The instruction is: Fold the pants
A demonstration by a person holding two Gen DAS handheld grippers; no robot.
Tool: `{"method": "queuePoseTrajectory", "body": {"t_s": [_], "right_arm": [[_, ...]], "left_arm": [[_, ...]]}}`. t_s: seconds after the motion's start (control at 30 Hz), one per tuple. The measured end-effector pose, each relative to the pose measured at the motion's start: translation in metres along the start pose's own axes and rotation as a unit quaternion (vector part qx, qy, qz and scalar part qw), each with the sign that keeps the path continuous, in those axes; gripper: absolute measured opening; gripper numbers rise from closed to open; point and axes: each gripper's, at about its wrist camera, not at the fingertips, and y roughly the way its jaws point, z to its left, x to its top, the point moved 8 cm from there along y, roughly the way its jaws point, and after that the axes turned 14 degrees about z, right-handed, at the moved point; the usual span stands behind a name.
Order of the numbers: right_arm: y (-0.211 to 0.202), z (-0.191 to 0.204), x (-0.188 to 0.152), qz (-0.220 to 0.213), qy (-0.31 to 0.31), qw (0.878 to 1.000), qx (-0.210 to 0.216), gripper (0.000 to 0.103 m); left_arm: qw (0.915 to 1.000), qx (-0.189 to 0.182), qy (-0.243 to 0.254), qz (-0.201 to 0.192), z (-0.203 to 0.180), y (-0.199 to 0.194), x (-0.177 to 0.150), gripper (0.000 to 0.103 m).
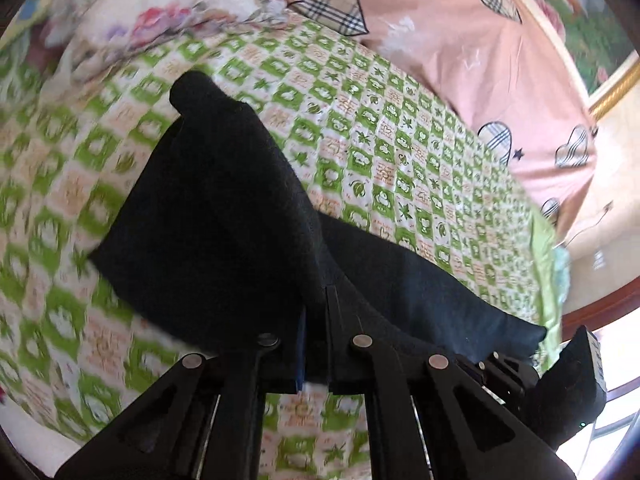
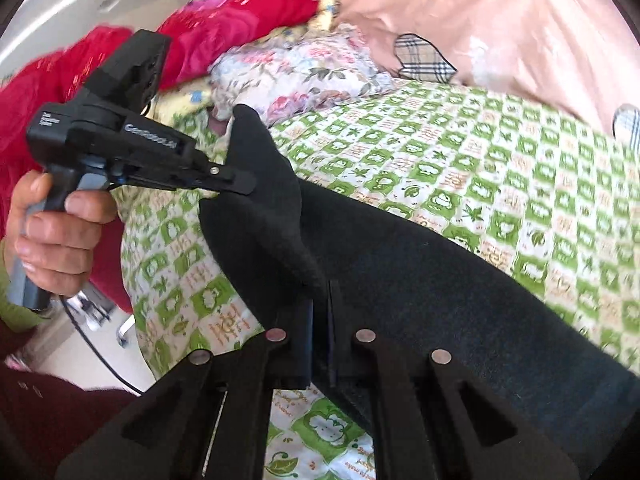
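Both claws, left gripper point(image 1: 316, 312) and right gripper point(image 2: 320, 312), are clamped on the black pants point(image 1: 208, 208) raised over the checked bedspread point(image 1: 400, 152); next, you carry the fold across evenly.

Right gripper point(image 2: 320, 312) jaws closed, pinching black pants point(image 2: 420, 280) fabric at the near edge. Pants stretch across green checked bedsheet point(image 2: 500, 168). Left gripper point(image 2: 240, 184), held by a hand point(image 2: 52, 232), clamps another edge of the pants. Pink quilt point(image 2: 500, 20) and red blanket point(image 2: 240, 12) behind.
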Motion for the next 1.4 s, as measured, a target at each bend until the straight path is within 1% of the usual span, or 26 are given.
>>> {"method": "queuePoseTrajectory", "body": {"t_s": [0.1,0.2,0.33,0.6,0.67,0.77,0.9,1.0,1.03,1.07,1.1,1.13,1.17,1.2,1.3,1.4], "right_arm": [[0.007,0.005,-0.005,0.017,-0.019,1.0,-0.014,0.006],[0.013,0.006,-0.009,0.029,-0.02,0.999,-0.017,0.006],[0.022,0.008,-0.012,0.044,-0.024,0.998,-0.024,0.006],[0.031,0.01,-0.02,0.069,-0.038,0.996,-0.036,0.006],[0.033,0.01,-0.021,0.077,-0.035,0.996,-0.033,0.007],[0.033,0.012,-0.021,0.08,-0.035,0.996,-0.034,0.013],[0.031,0.015,-0.019,0.078,-0.034,0.996,-0.035,0.016],[0.027,0.013,-0.017,0.074,-0.018,0.997,-0.022,0.019],[0.026,0.012,-0.017,0.073,-0.013,0.997,-0.015,0.02],[0.025,0.013,-0.016,0.071,-0.01,0.997,-0.009,0.023],[0.023,0.014,-0.014,0.068,-0.007,0.998,0.0,0.026],[0.019,0.015,-0.013,0.061,-0.003,0.998,0.012,0.028],[0.016,0.017,-0.012,0.056,0.001,0.998,0.019,0.034],[0.015,0.018,-0.011,0.053,0.003,0.998,0.024,0.037],[0.008,0.021,-0.008,0.041,0.009,0.998,0.039,0.038],[0.004,0.012,-0.002,0.03,0.025,0.998,0.04,0.038]], "left_arm": [[0.9997,-0.023,-0.011,-0.003,0.014,0.004,-0.013,0.006],[0.999,-0.04,-0.02,-0.004,0.028,0.007,-0.021,0.006],[0.9979,-0.056,-0.031,-0.004,0.041,0.014,-0.024,0.006],[0.9969,-0.068,-0.039,0.008,0.055,0.027,-0.037,0.006],[0.9966,-0.07,-0.043,0.01,0.06,0.029,-0.039,0.006],[0.9967,-0.065,-0.048,0.008,0.067,0.026,-0.039,0.007],[0.9986,-0.026,-0.045,-0.012,0.074,0.011,-0.037,0.012],[0.9985,-0.009,-0.05,-0.022,0.081,0.001,-0.037,0.013],[0.9982,-0.003,-0.055,-0.023,0.084,-0.002,-0.037,0.018],[0.998,-0.001,-0.059,-0.023,0.087,-0.004,-0.037,0.023],[0.9976,0.0,-0.064,-0.025,0.09,-0.008,-0.038,0.025],[0.9973,0.002,-0.068,-0.027,0.092,-0.01,-0.038,0.032],[0.9971,0.006,-0.071,-0.028,0.094,-0.012,-0.038,0.046],[0.9966,0.013,-0.076,-0.03,0.098,-0.015,-0.038,0.051],[0.9953,0.03,-0.084,-0.039,0.106,-0.022,-0.037,0.054],[0.9949,0.042,-0.086,-0.03,0.112,-0.021,-0.036,0.058]]}}
